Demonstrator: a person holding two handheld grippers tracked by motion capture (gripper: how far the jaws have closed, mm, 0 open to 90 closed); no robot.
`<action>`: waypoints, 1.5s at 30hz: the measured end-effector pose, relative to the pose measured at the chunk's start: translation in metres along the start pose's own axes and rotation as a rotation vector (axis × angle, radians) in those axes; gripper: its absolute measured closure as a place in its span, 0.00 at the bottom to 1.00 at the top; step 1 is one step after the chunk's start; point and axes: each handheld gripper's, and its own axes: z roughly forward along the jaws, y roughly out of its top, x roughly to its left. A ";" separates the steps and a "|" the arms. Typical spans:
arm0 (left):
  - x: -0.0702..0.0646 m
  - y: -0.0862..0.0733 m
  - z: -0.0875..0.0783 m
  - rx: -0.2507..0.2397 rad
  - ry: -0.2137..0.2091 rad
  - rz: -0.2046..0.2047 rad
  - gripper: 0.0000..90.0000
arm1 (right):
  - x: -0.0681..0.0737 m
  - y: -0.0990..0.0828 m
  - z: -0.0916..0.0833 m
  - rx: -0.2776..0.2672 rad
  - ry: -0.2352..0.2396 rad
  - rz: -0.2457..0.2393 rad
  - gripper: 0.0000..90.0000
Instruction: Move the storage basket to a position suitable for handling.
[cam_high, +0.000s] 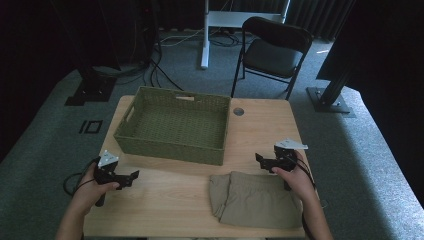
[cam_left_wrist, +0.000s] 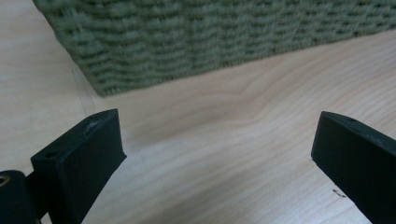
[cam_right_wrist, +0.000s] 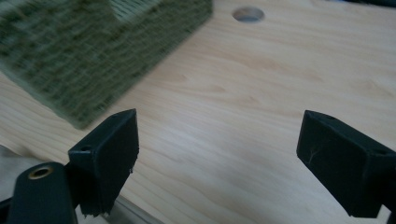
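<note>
Grippers idle: left gripper (cam_high: 134, 175) and right gripper (cam_high: 258, 159) hover with jaws apart, holding nothing. Folded khaki cloth shorts (cam_high: 255, 199) lie just beside the right gripper, apparently awaiting transfer into the woven green basket (cam_high: 172, 145).

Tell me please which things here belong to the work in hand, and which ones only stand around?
Belong to the work:
- folded khaki shorts, beside the right gripper
- green woven basket, holding nothing
- left gripper, fingers apart over bare wood

Only standing around:
- black folding chair behind the table
- cables on the floor
- white stand leg
</note>
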 end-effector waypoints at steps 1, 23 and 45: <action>0.001 0.002 -0.001 -0.007 0.000 -0.003 0.03 | 0.003 0.003 0.000 -0.005 0.006 -0.006 0.14; 0.023 0.048 -0.024 -0.127 0.027 -0.023 0.03 | 0.060 0.040 0.015 -0.059 0.113 -0.058 0.14; 0.052 0.090 -0.001 -0.205 0.073 -0.070 0.14 | 0.094 0.067 0.041 -0.075 0.129 -0.079 0.15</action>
